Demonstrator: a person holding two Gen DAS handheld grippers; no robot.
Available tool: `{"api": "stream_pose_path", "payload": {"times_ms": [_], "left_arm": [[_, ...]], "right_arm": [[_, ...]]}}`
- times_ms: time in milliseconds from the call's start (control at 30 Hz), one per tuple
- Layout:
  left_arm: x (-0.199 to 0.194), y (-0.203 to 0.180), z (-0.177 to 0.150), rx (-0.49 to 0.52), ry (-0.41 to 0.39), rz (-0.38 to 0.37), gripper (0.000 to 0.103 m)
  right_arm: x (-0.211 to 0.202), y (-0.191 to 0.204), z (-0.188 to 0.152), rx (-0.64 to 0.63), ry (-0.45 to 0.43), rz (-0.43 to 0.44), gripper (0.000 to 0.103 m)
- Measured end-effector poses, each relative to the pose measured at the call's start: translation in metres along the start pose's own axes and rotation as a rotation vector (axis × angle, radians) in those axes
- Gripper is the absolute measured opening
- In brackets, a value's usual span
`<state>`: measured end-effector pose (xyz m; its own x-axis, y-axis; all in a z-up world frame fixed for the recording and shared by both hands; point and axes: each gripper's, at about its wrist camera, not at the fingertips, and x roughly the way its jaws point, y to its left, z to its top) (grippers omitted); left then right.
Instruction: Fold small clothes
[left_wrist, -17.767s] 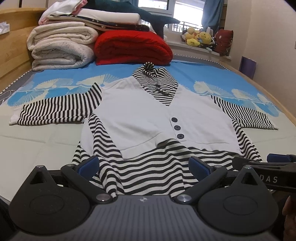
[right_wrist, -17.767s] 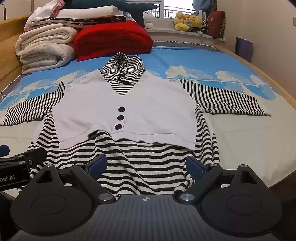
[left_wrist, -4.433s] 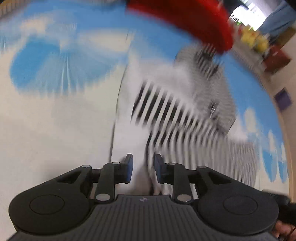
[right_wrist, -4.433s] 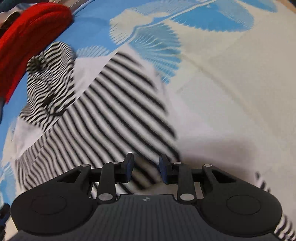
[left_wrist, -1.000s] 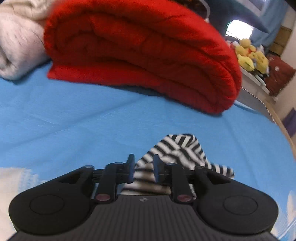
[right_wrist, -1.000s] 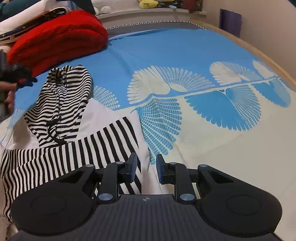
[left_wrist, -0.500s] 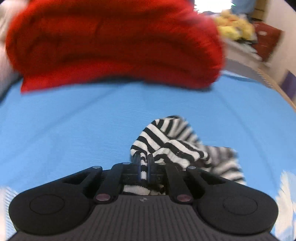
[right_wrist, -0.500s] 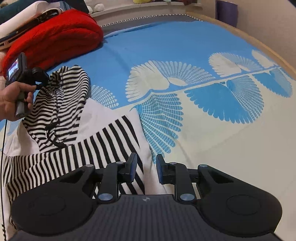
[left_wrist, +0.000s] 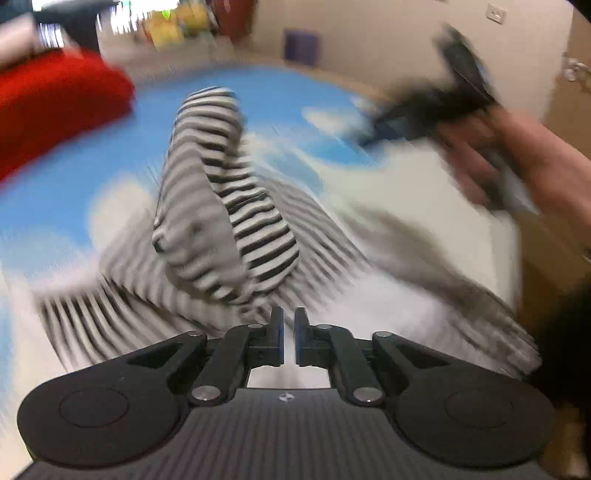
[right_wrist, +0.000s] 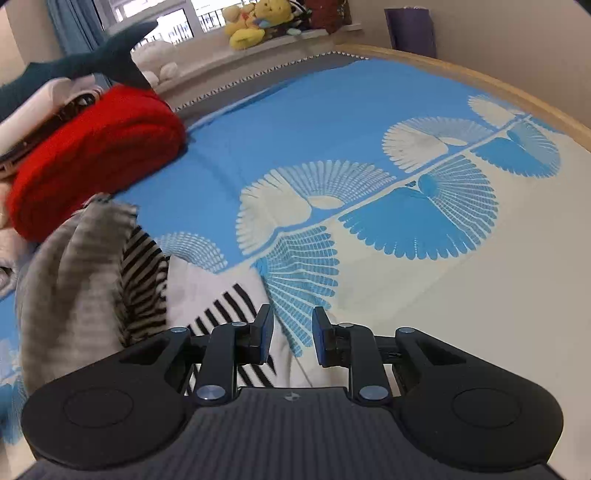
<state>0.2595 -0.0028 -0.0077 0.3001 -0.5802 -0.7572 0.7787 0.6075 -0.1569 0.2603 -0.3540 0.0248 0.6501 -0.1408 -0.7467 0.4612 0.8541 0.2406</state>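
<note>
The left tongs (left_wrist: 289, 334), nearly closed, pinch the black-and-white striped knit hood (left_wrist: 225, 206), which stretches lengthwise away over the garment on the blue-patterned bed (right_wrist: 369, 122). The right tongs (right_wrist: 293, 339), narrowly parted, hover over its edge.

Daylight from the window (right_wrist: 162, 22) lights the room evenly, and its panes are blown out to white. The right wrist view is mostly sharp, except for the smeared striped garment (right_wrist: 74, 280) at its left. The left wrist view is heavily motion-blurred: the bed (left_wrist: 66, 192), the red blanket (left_wrist: 55, 107) and the person's hand (left_wrist: 517, 162) streak. Both pictures bow at the edges, with dark corners.
</note>
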Motion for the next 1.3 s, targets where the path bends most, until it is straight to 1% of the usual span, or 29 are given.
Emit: {"api": "stream_pose_path", "payload": {"times_ms": [33, 67, 100, 133, 200, 233, 267, 300, 400, 433, 500, 533, 633, 733, 833, 867, 900, 933, 967, 1000, 1033, 1100, 1133, 1200, 1233, 1267, 1300], "left_arm": [[-0.007, -0.006, -0.01, -0.029, -0.004, 0.0, 0.009], [-0.015, -0.004, -0.016, -0.087, -0.033, 0.019, 0.012], [-0.022, 0.005, -0.018, -0.186, -0.083, 0.057, 0.021], [-0.025, 0.021, -0.018, -0.31, -0.134, 0.092, 0.03], [-0.019, 0.054, -0.024, -0.58, -0.2, 0.155, 0.031], [-0.01, 0.069, -0.027, -0.709, -0.213, 0.186, 0.031], [0.002, 0.081, -0.032, -0.813, -0.208, 0.199, 0.031], [0.015, 0.09, -0.036, -0.882, -0.185, 0.207, 0.031], [0.044, 0.102, -0.031, -0.92, -0.166, 0.208, 0.031], [0.05, 0.104, -0.032, -0.944, -0.167, 0.191, 0.031], [0.062, 0.109, -0.035, -1.021, -0.178, 0.134, 0.031], [0.066, 0.11, -0.035, -1.055, -0.172, 0.124, 0.031], [0.082, 0.119, -0.042, -1.154, -0.134, 0.113, 0.031], [0.095, 0.122, -0.047, -1.205, -0.117, 0.079, 0.031], [0.104, 0.119, -0.045, -1.209, -0.102, 0.047, 0.029], [0.107, 0.117, -0.043, -1.201, -0.096, 0.043, 0.028], [0.109, 0.117, -0.041, -1.194, -0.093, 0.046, 0.018], [0.109, 0.117, -0.038, -1.185, -0.092, 0.052, 0.001], [0.103, 0.119, -0.034, -1.169, -0.104, 0.067, 0.001], [0.096, 0.121, -0.031, -1.143, -0.128, 0.085, 0.001], [0.085, 0.122, -0.025, -1.107, -0.164, 0.107, 0.001], [0.053, 0.125, -0.012, -1.016, -0.268, 0.178, 0.001], [0.033, 0.125, -0.006, -0.963, -0.336, 0.223, 0.001], [-0.01, 0.124, 0.0, -0.849, -0.486, 0.337, 0.001], [-0.027, 0.124, -0.001, -0.812, -0.541, 0.365, 0.001], [-0.04, 0.125, -0.005, -0.799, -0.58, 0.36, 0.001], [-0.048, 0.128, -0.009, -0.805, -0.6, 0.331, 0.001]], "right_arm": [[-0.003, 0.001, -0.002, -0.003, -0.001, 0.014, 0.025], [-0.006, 0.003, -0.005, -0.007, -0.001, 0.031, 0.028], [-0.01, 0.005, -0.008, -0.014, -0.003, 0.048, 0.031], [-0.013, 0.007, -0.011, -0.024, -0.003, 0.063, 0.036], [-0.016, 0.012, -0.016, -0.032, 0.005, 0.093, 0.038], [-0.015, 0.014, -0.017, -0.028, 0.012, 0.108, 0.038], [-0.014, 0.016, -0.019, -0.023, 0.022, 0.126, 0.039], [-0.012, 0.019, -0.02, -0.017, 0.034, 0.143, 0.039], [-0.002, 0.026, -0.026, 0.019, 0.092, 0.204, 0.04], [0.002, 0.03, -0.028, 0.022, 0.114, 0.22, 0.041], [0.009, 0.042, -0.033, -0.001, 0.153, 0.247, 0.044], [0.013, 0.047, -0.036, -0.014, 0.173, 0.261, 0.046], [0.028, 0.064, -0.045, -0.052, 0.253, 0.29, 0.046], [0.042, 0.08, -0.056, -0.12, 0.304, 0.27, 0.046], [0.05, 0.091, -0.064, -0.174, 0.335, 0.227, 0.046], [0.053, 0.093, -0.067, -0.187, 0.344, 0.214, 0.045], [0.054, 0.094, -0.069, -0.194, 0.349, 0.21, 0.042], [0.055, 0.095, -0.07, -0.195, 0.348, 0.209, 0.025], [0.054, 0.095, -0.07, -0.188, 0.344, 0.212, 0.009], [0.054, 0.092, -0.069, -0.174, 0.332, 0.218, 0.005], [0.051, 0.09, -0.066, -0.151, 0.312, 0.235, 0.003], [0.042, 0.079, -0.055, -0.059, 0.24, 0.305, 0.001], [0.037, 0.073, -0.049, -0.011, 0.209, 0.34, 0.001], [0.022, 0.054, -0.036, 0.135, 0.123, 0.453, 0.001], [0.016, 0.044, -0.032, 0.2, 0.086, 0.5, 0.001], [0.011, 0.033, -0.029, 0.279, 0.048, 0.55, 0.001], [0.006, 0.023, -0.028, 0.352, 0.023, 0.591, 0.001]]}}
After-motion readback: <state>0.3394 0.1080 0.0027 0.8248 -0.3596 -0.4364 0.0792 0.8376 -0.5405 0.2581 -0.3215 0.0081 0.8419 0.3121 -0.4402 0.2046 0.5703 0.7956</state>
